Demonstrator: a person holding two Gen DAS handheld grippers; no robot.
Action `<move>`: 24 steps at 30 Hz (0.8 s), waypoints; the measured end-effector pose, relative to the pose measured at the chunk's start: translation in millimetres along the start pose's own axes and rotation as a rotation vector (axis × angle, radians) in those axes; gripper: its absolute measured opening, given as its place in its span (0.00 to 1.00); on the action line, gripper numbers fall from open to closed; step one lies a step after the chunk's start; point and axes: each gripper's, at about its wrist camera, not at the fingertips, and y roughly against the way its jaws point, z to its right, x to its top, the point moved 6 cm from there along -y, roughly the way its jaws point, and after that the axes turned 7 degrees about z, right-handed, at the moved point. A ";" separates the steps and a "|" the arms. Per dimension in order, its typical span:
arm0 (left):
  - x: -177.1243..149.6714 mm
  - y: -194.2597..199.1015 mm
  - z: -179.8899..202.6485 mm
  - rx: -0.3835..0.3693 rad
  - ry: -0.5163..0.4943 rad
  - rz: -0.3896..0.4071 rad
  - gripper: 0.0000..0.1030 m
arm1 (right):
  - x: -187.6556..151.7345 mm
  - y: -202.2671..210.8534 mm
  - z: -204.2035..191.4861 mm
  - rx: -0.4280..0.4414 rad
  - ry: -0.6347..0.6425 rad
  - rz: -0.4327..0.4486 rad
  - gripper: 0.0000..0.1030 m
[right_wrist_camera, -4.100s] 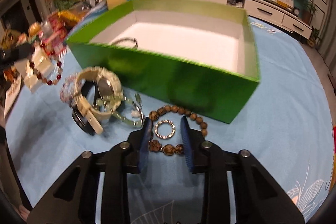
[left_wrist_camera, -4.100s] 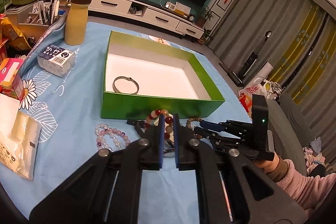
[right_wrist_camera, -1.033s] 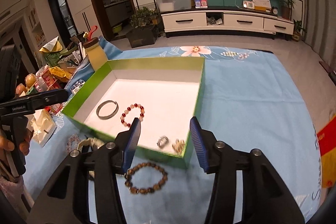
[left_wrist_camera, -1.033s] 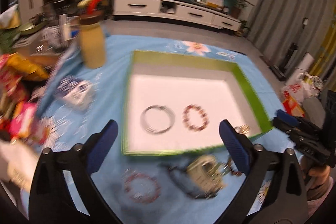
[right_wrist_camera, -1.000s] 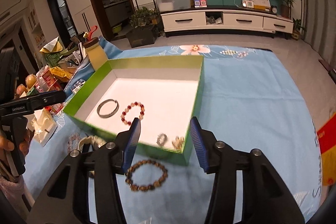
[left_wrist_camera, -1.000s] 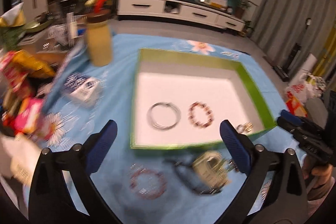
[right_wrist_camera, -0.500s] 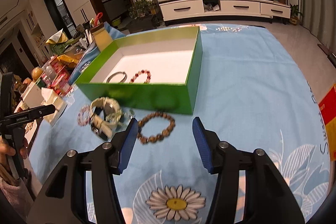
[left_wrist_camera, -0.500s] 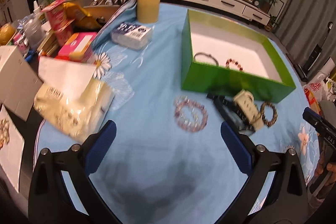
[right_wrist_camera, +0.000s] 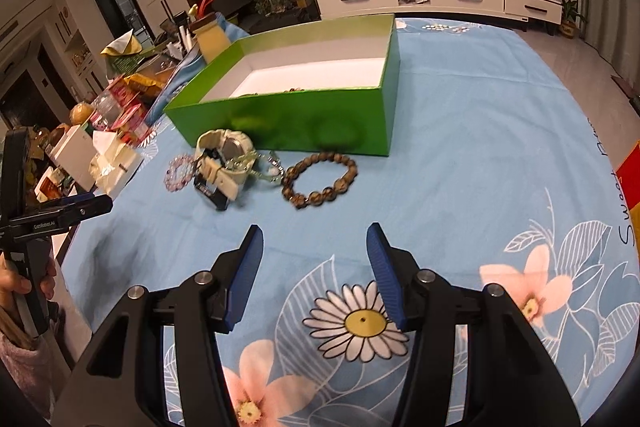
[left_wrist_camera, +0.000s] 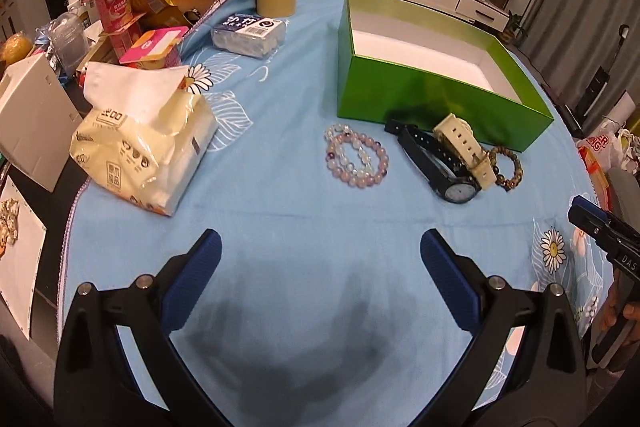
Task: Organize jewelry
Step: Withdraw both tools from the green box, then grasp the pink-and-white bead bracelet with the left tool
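Green card walls of the box (right_wrist_camera: 288, 115) stand toward the far side of the table (left_wrist_camera: 280, 203), on the blue flowered cloth. From this low angle I can glimpse only a little of what lies on its white floor. Still outside, huddled just before the box's near wall, are the pieces I have left: a pale pink bead bracelet (left_wrist_camera: 356, 161) lying by itself, a black watch (left_wrist_camera: 436, 167) and a cream watch (left_wrist_camera: 464, 143) crossed over each other, a thin chain (right_wrist_camera: 260, 165) beside them, and a brown bead bracelet (right_wrist_camera: 320, 179) at the end of the row.

My left gripper (left_wrist_camera: 320, 267) is spread wide with nothing between the pads, hanging over bare cloth short of the pink beads. My right gripper (right_wrist_camera: 314, 255) stands about half open, also empty; its jaws have just been opening a touch. It points at the brown beads from the near edge of the table.

I judge I am between loads, lining up the next pick. The brown bracelet looks the easiest for my right: come down with one pad inside the loop and one outside, pinch a bead or two, lift clear over the wall. The tangled watches and chain will need more care.
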 end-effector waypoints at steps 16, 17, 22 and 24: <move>-1.6 -13.9 1.2 -0.082 0.051 0.019 0.98 | -4.4 -9.4 -19.9 0.029 0.062 -0.019 0.53; -1.5 -16.7 0.9 -0.086 0.057 0.016 0.98 | -4.8 -10.4 -19.6 0.029 0.062 -0.022 0.53; 2.8 -30.3 0.0 -0.096 0.079 0.013 0.94 | -3.8 -14.5 -19.9 0.032 0.063 -0.024 0.53; 7.8 -35.0 0.7 -0.099 0.080 0.020 0.89 | -3.0 -17.1 -20.5 0.036 0.062 -0.025 0.53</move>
